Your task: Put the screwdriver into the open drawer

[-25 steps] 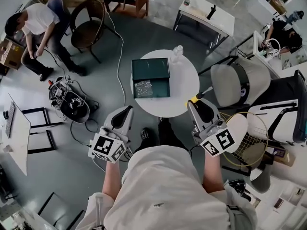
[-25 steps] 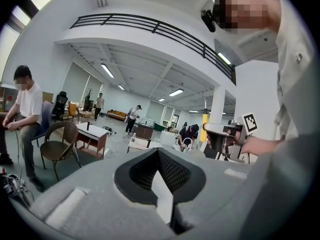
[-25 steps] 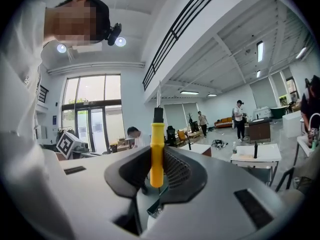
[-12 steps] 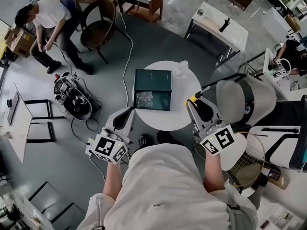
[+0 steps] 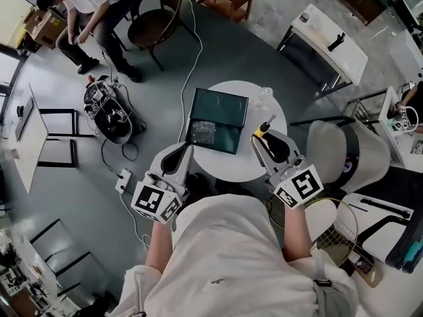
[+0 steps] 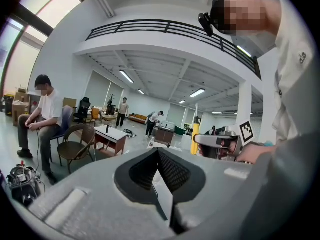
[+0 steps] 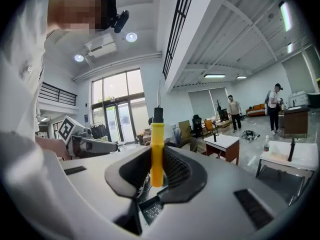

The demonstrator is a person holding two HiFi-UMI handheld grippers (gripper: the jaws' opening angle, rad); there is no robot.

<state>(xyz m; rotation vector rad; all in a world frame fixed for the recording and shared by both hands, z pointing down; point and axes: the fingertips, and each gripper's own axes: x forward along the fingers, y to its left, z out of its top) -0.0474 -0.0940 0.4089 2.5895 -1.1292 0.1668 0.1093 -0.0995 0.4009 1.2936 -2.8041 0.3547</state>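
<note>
A dark green box (image 5: 220, 104) rests on the round white table (image 5: 268, 166), its open drawer (image 5: 212, 135) pulled toward me with something shiny inside. My right gripper (image 5: 260, 137) hangs over the table's right part, just right of the drawer, shut on a screwdriver (image 5: 263, 129) with a yellow handle. In the right gripper view the yellow handle (image 7: 157, 153) stands upright between the jaws, and the drawer (image 7: 150, 211) shows below it. My left gripper (image 5: 179, 153) is shut and empty at the table's near-left edge; the jaws meet in the left gripper view (image 6: 163, 184).
A clear bottle (image 5: 265, 96) stands on the table behind the box. A beige chair (image 5: 338, 152) is at the right, a wicker chair (image 5: 154, 20) beyond the table. A seated person (image 5: 84, 5) and cabled gear (image 5: 109, 113) on the floor are at the left.
My right gripper has carried the screwdriver leftward from the table's right rim to beside the drawer. The left gripper stays near the table's near-left edge.
</note>
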